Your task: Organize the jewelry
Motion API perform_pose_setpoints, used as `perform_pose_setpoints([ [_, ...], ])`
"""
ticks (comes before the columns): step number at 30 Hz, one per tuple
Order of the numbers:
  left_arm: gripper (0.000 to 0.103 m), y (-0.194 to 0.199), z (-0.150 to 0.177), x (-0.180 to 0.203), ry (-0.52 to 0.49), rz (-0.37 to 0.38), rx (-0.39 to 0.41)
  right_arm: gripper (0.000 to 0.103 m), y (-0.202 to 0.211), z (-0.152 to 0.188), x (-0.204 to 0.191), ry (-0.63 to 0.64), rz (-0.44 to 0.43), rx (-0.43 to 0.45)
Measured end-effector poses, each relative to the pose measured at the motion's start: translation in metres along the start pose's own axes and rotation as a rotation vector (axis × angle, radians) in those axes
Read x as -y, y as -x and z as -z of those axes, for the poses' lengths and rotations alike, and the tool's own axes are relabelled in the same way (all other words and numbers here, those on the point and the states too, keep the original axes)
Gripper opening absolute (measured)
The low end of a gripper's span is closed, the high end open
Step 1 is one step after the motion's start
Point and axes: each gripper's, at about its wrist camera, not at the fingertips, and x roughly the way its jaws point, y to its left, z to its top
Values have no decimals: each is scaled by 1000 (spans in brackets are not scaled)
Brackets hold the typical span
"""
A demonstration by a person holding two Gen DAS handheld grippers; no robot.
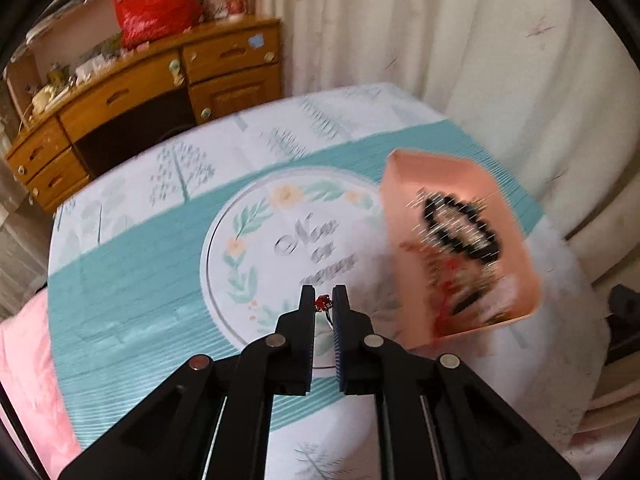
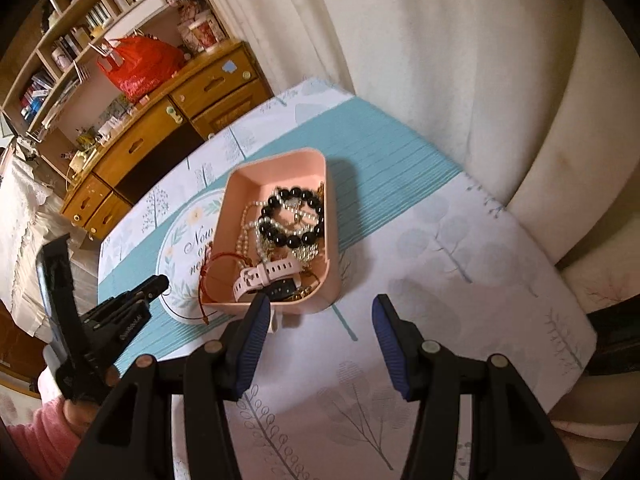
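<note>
So the pink tray (image 2: 276,172) is the thing to go by here. It sits on a table with a teal and white tablecloth (image 2: 460,264) printed with trees and a round floral wreath. Inside the tray there's a black bead bracelet (image 2: 290,218) toward the far side, pearl strands (image 2: 250,232) tangled beside and under it, and a pale pink watch (image 2: 266,276) lying across the near end. A red cord bracelet (image 2: 206,280) hangs over the tray's left wall and trails out onto the cloth.

Left gripper (image 1: 323,306) is clenched on a small ring with a red stone (image 1: 322,302), pinched right at the fingertips, with a thin dark bit of the band poking out below. It's off to the left of the tray, over the wreath print. From the left wrist view the tray is all motion blur, so the contents are hard to read there.

Right gripper (image 2: 318,318) is released, jaws standing apart with nothing between them, just on the near side of the tray. Its left fingertip (image 2: 260,312) overlaps the tray's near wall in the picture, can't tell if it actually touches.

Beyond the tray, off the far left corner of the table, there's a wooden desk (image 2: 160,136) with a red bag (image 2: 140,64) on top, and cream curtains (image 2: 440,60) behind.
</note>
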Motion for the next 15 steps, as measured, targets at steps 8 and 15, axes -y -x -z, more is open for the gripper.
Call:
perform_pose_setpoints([
  [8,6,46,-38,62,-91,101,89,53,28,6,7,9,-16,43],
  [15,49,64,-65,112,-108,177,77,53,51,21,13,17,-39,42],
])
